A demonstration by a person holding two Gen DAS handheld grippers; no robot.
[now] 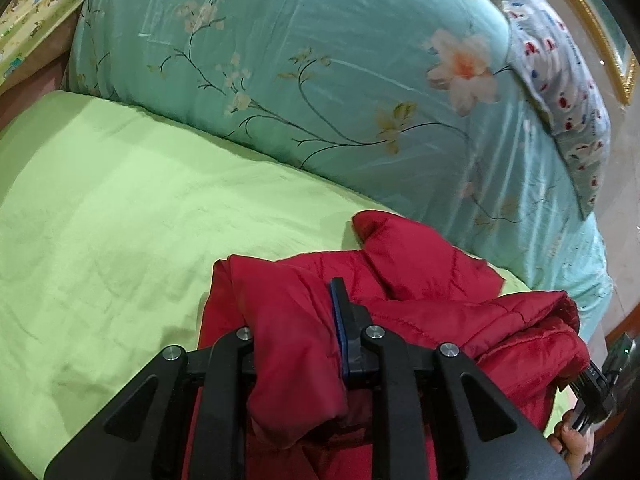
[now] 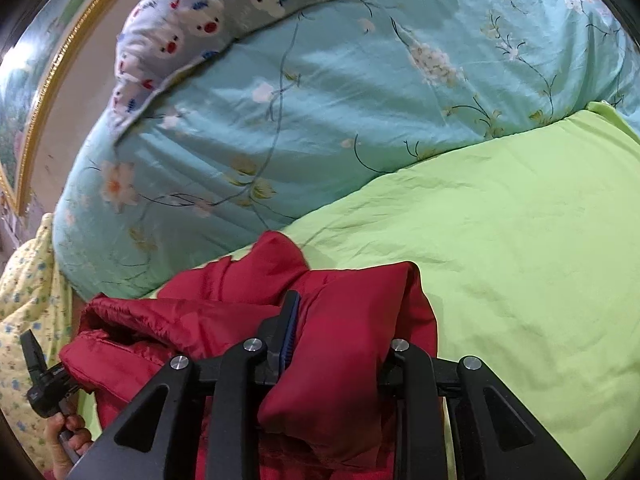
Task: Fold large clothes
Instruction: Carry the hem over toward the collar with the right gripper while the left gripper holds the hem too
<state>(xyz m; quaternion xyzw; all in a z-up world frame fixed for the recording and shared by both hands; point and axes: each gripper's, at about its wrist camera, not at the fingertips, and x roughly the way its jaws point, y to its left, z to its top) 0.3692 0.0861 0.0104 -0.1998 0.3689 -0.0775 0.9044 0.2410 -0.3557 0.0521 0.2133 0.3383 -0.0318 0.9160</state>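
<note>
fingers (image 1: 340, 320) of left gripper (image 1: 296, 332) clamp a fold of red quilted jacket (image 1: 440, 280) at 6 o'clock, on green sheet (image 1: 120, 208). right gripper (image 2: 340, 328) likewise pinches the jacket (image 2: 352, 320) at 6 o'clock; floral duvet (image 2: 320, 100) at 12.

1. Location type: a bedroom in a home.
2. Work surface: a bed covered by a light green bedsheet (image 1: 120, 208), wrinkled and soft.
3. Bedding: a bulky teal floral quilt (image 1: 320, 80) is heaped along the far side of the sheet. A grey pillow printed with red and white figures (image 1: 560, 92) rests on top of it.
4. Additional textile: a yellow patterned cloth (image 2: 28, 300) lies at the bed's edge.
5. Wall decor: a gold-framed picture (image 2: 44, 80) hangs on the plain wall behind the bedding.
</note>
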